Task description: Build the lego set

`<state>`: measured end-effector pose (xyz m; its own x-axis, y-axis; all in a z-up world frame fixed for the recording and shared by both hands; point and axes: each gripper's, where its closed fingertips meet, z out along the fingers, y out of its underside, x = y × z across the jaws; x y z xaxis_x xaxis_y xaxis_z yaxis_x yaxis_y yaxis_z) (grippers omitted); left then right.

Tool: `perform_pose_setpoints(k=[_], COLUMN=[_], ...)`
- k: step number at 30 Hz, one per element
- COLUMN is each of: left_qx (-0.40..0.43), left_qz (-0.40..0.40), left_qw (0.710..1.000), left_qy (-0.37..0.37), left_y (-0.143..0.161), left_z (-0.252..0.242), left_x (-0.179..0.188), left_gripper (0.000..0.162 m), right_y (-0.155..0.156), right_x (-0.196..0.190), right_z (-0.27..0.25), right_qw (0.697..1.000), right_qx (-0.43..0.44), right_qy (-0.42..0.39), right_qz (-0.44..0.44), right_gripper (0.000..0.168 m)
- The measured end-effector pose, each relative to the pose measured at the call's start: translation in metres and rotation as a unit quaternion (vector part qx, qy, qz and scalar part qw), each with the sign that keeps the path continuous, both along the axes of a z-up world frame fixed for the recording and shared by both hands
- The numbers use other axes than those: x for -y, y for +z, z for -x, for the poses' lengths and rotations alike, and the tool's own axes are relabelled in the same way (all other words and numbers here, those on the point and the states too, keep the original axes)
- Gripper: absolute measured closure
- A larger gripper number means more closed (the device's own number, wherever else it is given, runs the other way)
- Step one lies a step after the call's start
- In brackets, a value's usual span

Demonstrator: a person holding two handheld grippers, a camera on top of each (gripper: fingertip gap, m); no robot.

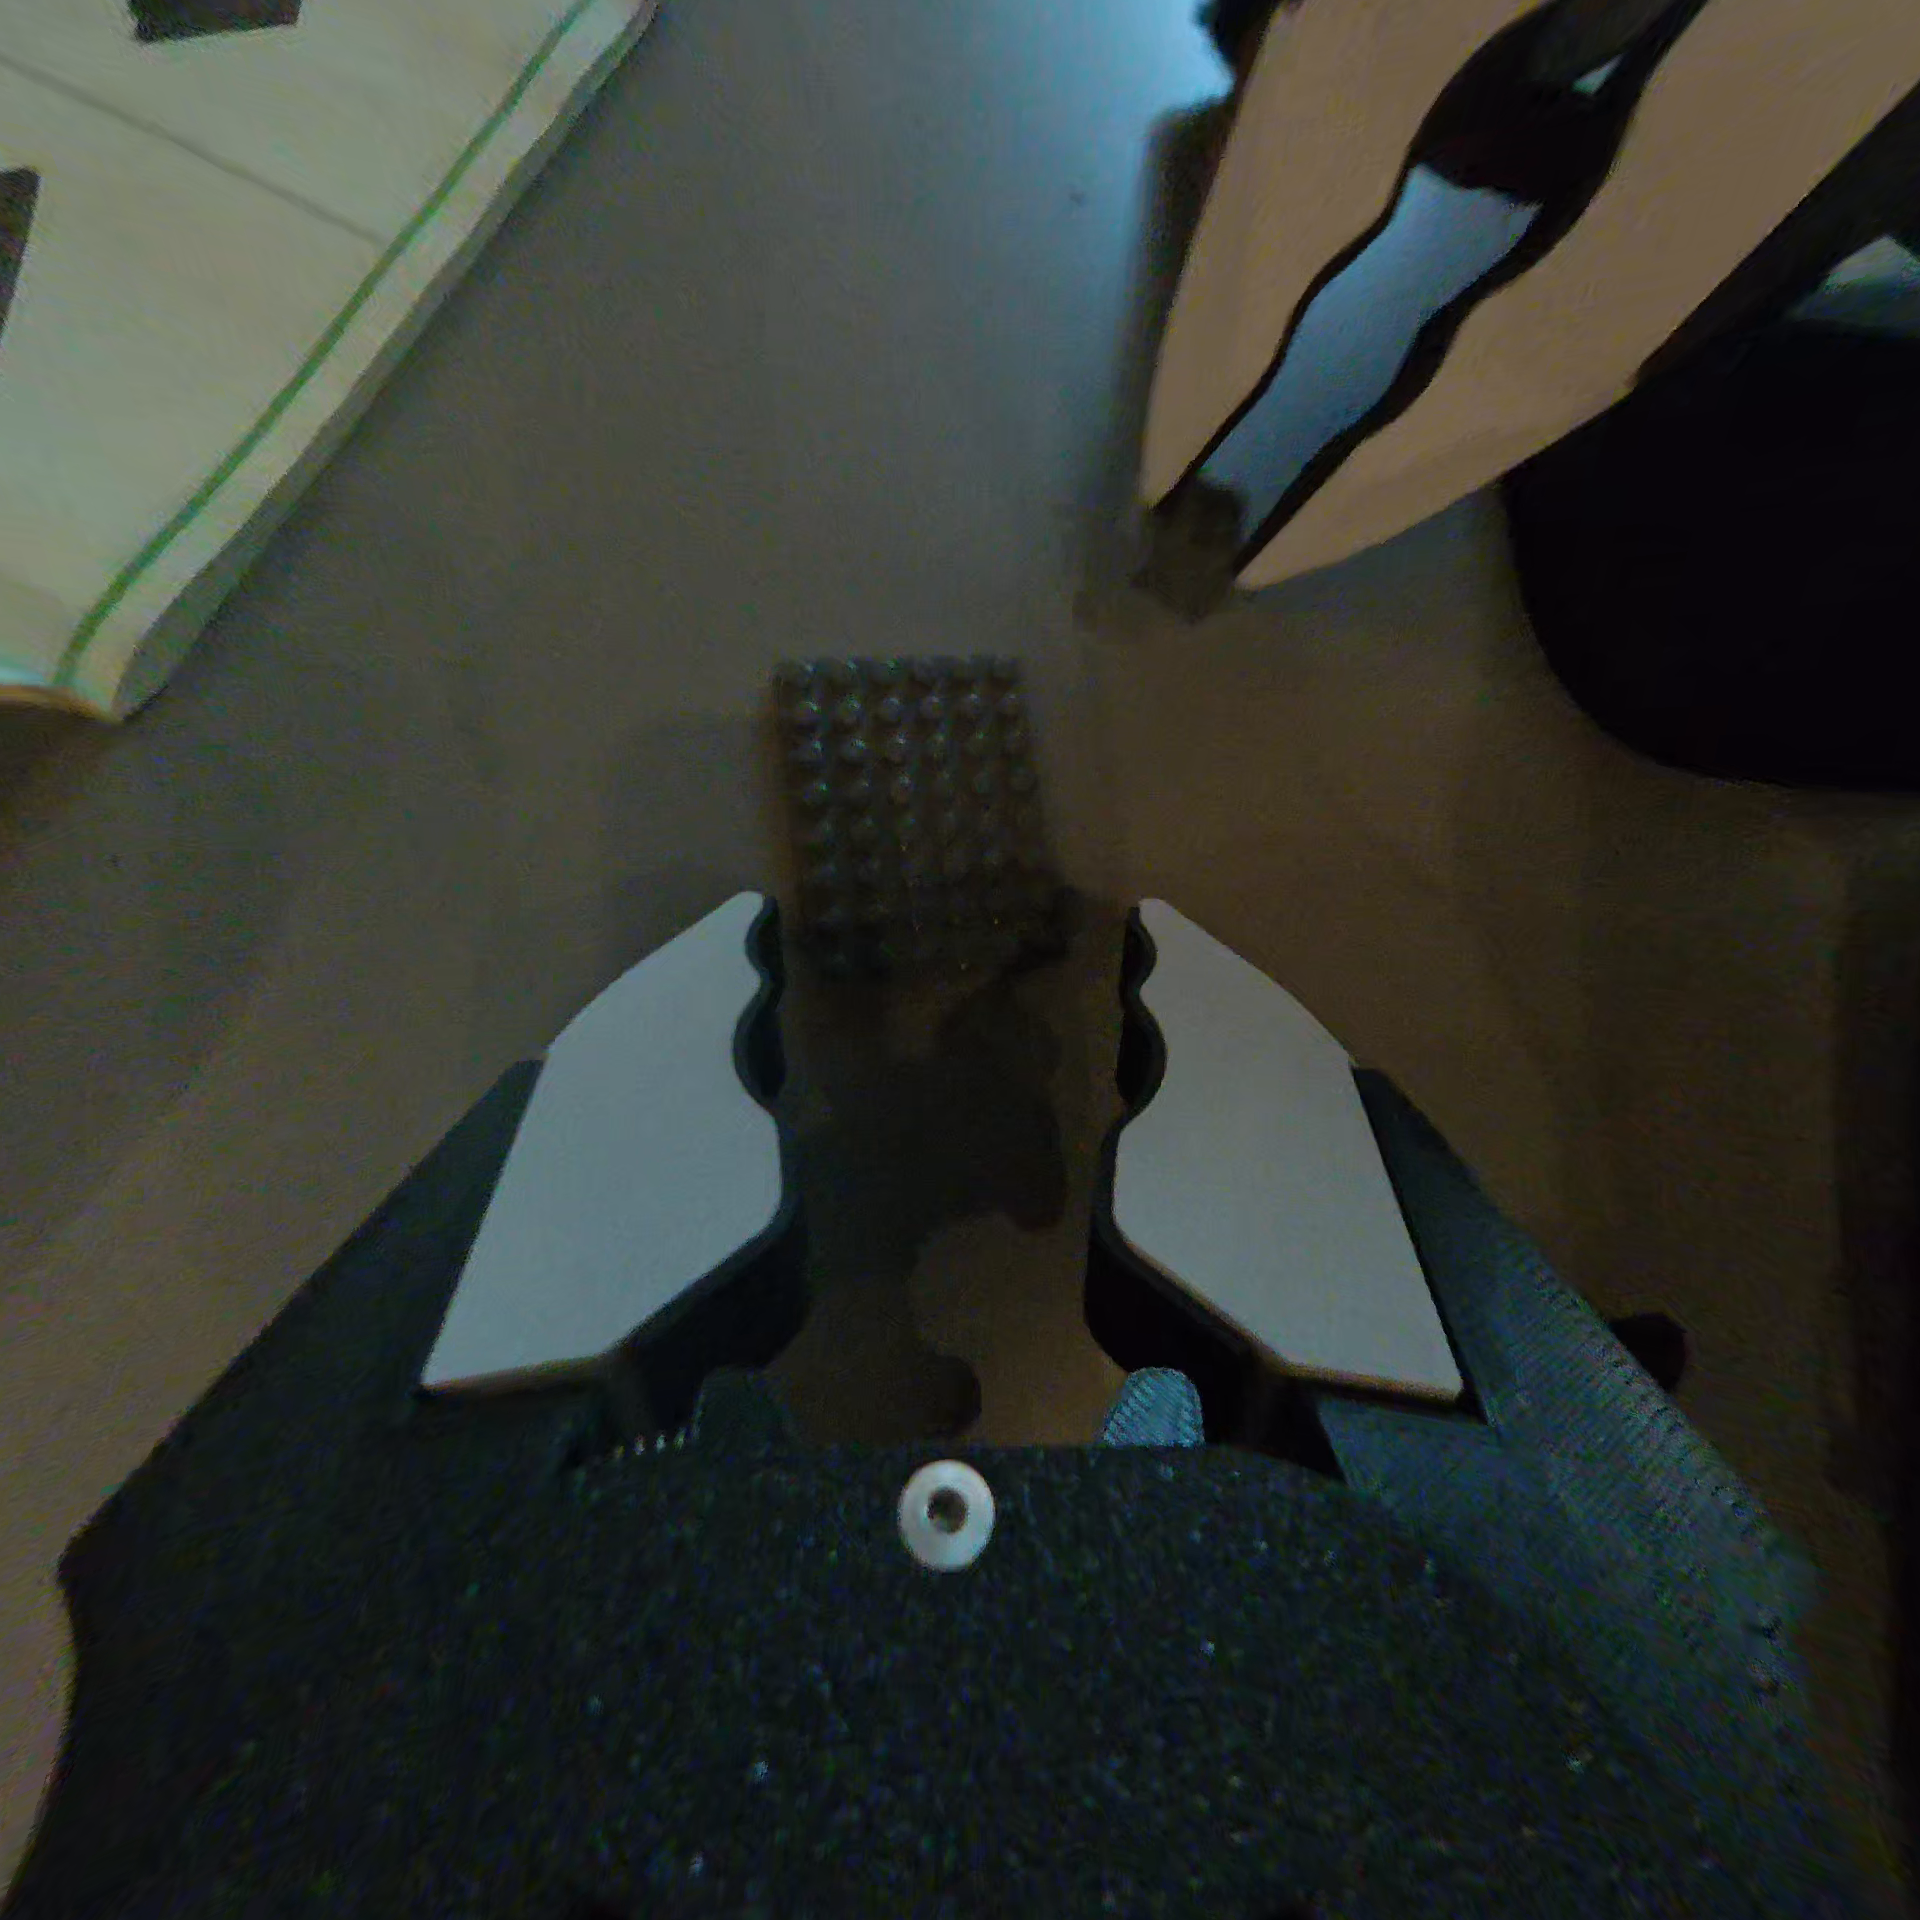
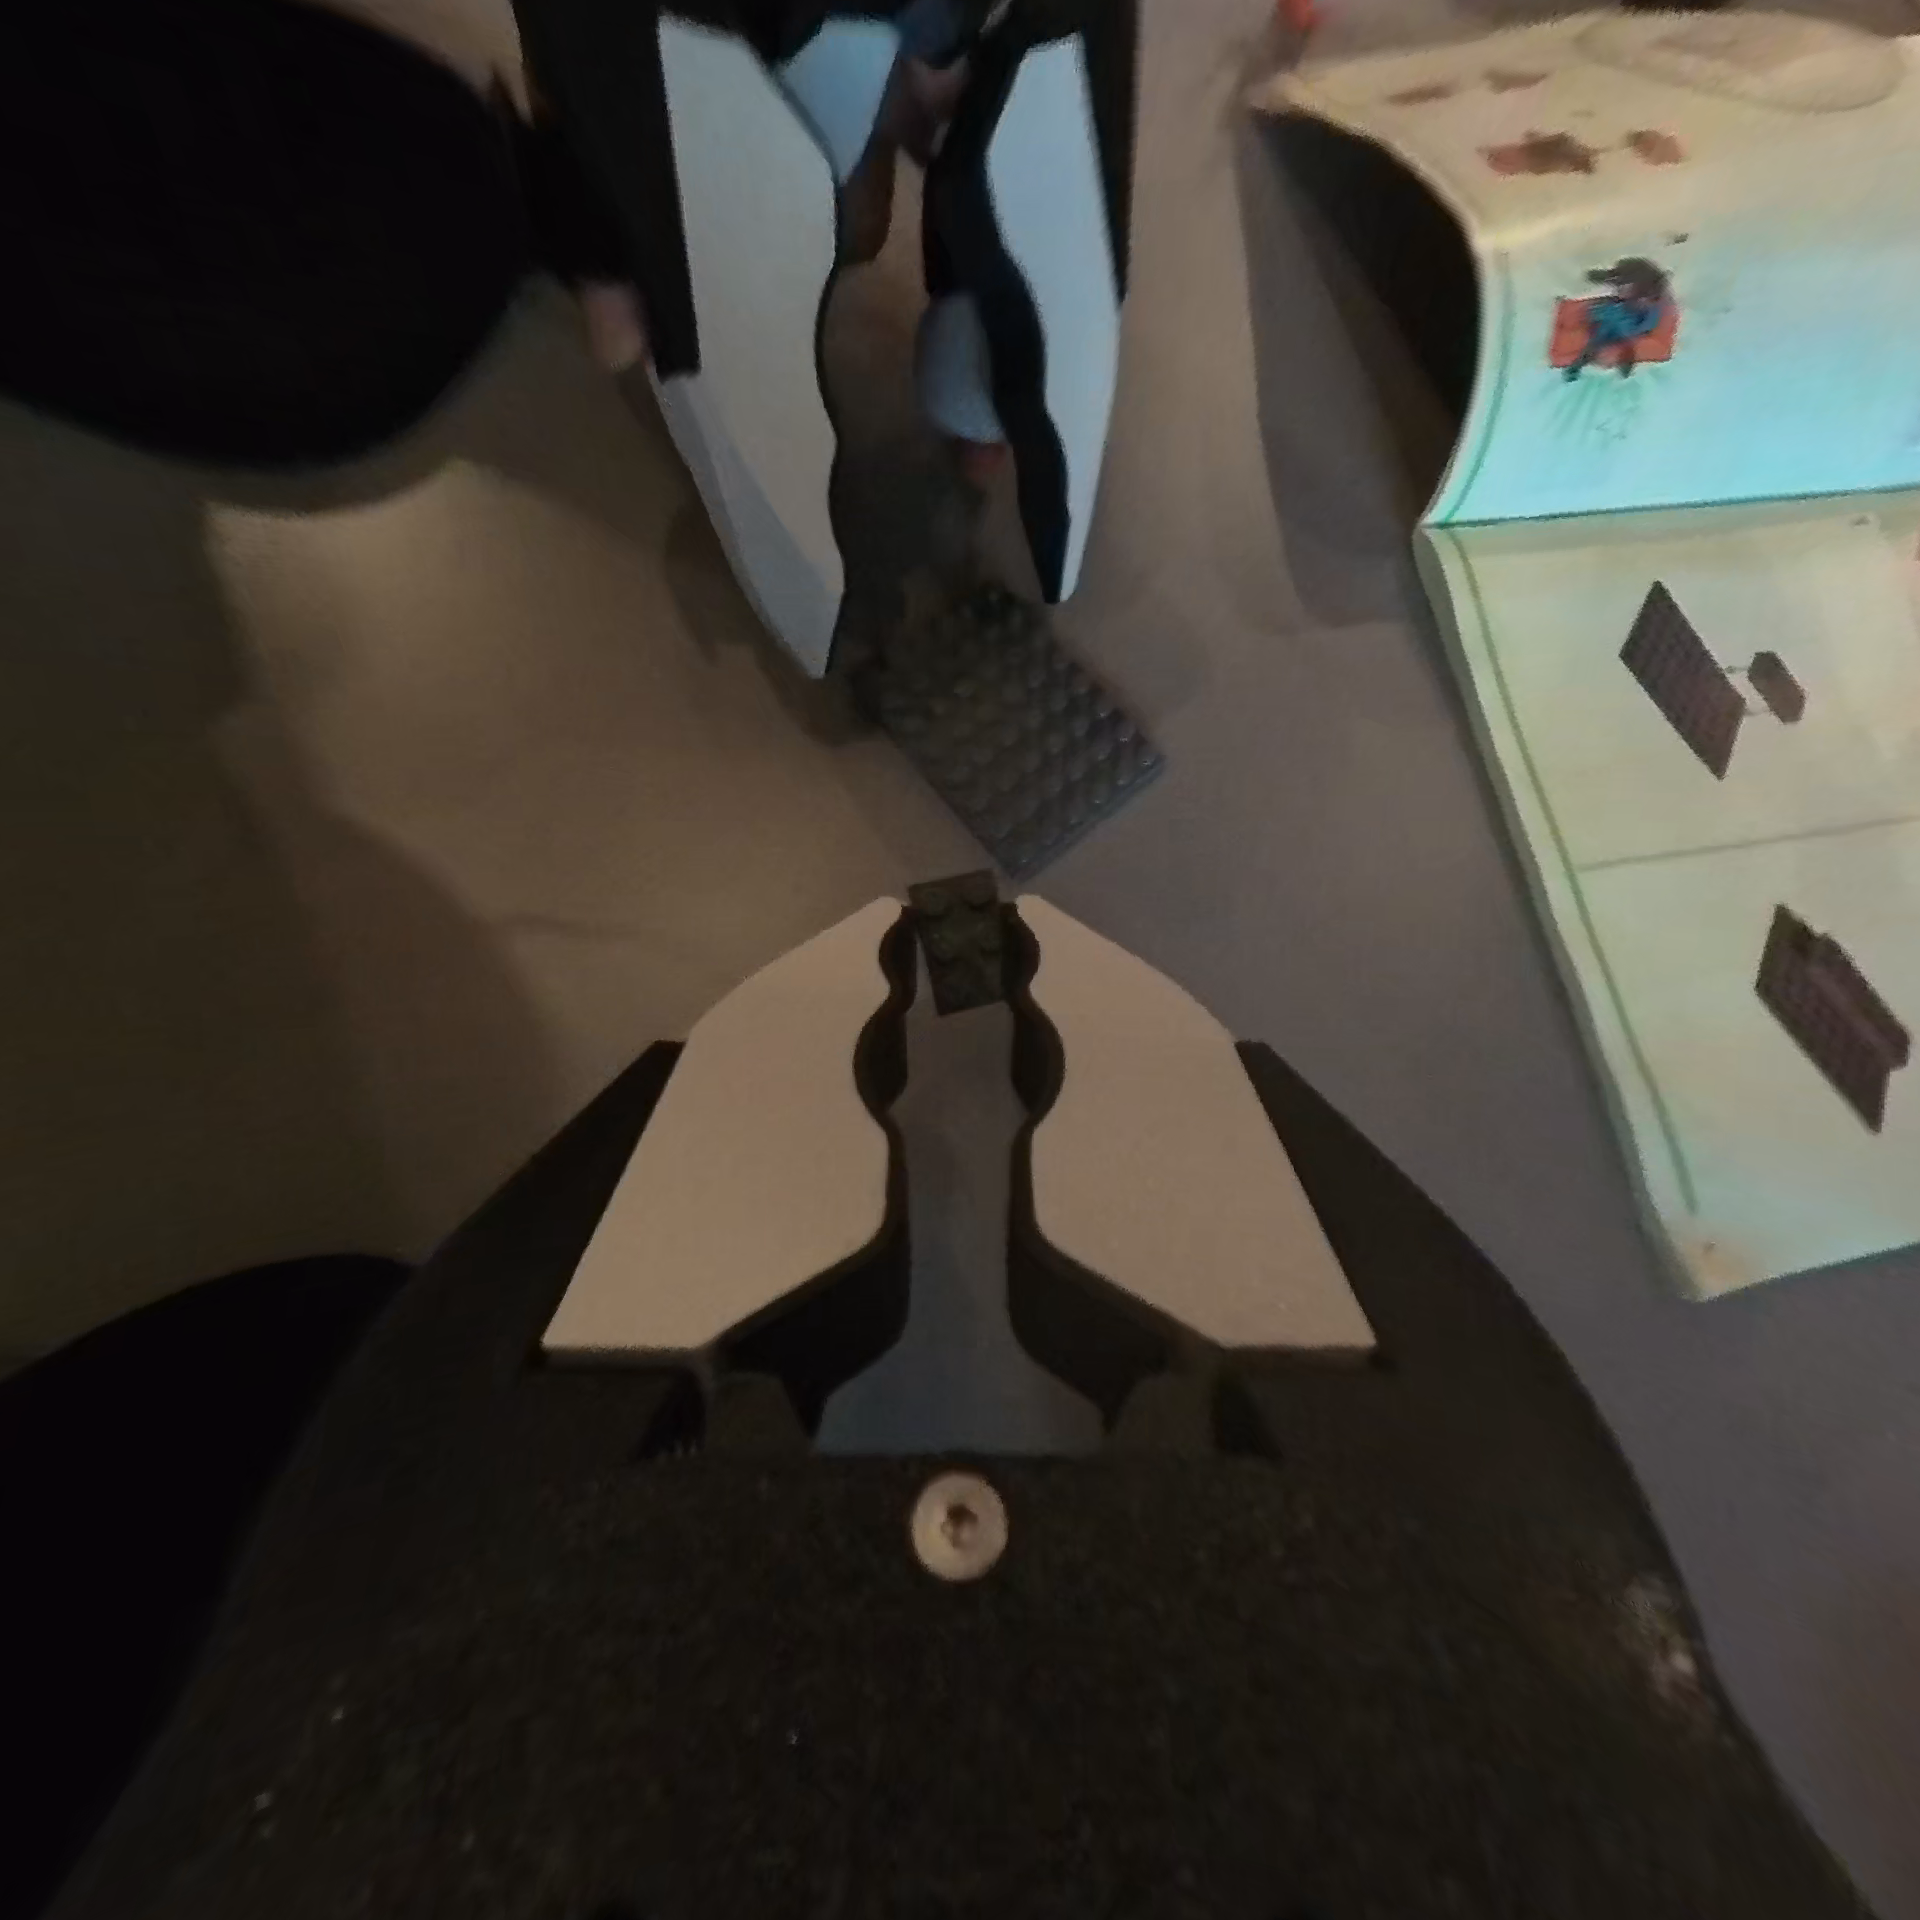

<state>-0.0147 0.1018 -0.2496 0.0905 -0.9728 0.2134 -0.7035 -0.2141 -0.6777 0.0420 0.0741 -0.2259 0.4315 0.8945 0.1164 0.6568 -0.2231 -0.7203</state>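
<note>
Tabletop (image 1: 644, 582): instruction booklet (image 2: 1683, 831) beside studded plate (image 2: 1003, 717), w/ grippers flanking.

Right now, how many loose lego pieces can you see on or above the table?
2. A dark grey studded lego plate lies flat on the table beside the open left gripper. A small dark lego brick is pinched in the right gripper. Others may be out of view.

Left gripper (image 1: 951, 914) points toward 12 o'clock in its own view, jaws spread wide, nothing between the fingers (image 1: 665, 1122). Right gripper (image 2: 958, 914) also aims at 12 o'clock in its view, jaws drawn close, pinching a small dark brick (image 2: 961, 951) at the tips. In the left wrist view it enters from 1 o'clock, tips angled down toward 7 o'clock.
</note>
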Motion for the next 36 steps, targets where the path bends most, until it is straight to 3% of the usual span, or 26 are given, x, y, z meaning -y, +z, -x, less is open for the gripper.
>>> perform_pose_setpoints(k=[3, 8, 23, 30, 36], left_qx=[-0.014, -0.029, -0.02, -0.007, 0.01], left_qz=[-0.016, -0.033, -0.036, -0.082, -0.126], left_qw=[1.0, 0.998, 0.997, 0.995, 0.989], left_qy=[0.009, 0.042, 0.058, 0.058, 0.076], left_y=[-0.003, -0.005, -0.001, 0.009, 0.009], left_z=[0.001, 0.0, 0.001, 0.007, 0.01], left_x=[-0.002, 0.003, 0.018, 0.008, -0.005], left_gripper=[0.112, 0.118, 0.116, 0.116, 0.122], right_y=[-0.008, -0.017, -0.017, -0.002, -0.014], right_x=[-0.006, -0.013, -0.022, -0.021, -0.031], right_z=[0.004, 0.007, 0.008, -0.011, -0.032], right_qw=[0.999, 0.997, 0.995, 0.999, 0.997], right_qx=[0.033, 0.067, 0.083, 0.045, 0.055], right_qy=[0.012, 0.031, 0.047, 0.009, -0.047], right_qz=[-0.003, 0.008, 0.018, 0.014, 0.038], right_gripper=[0.153, 0.153, 0.153, 0.153, 0.153])
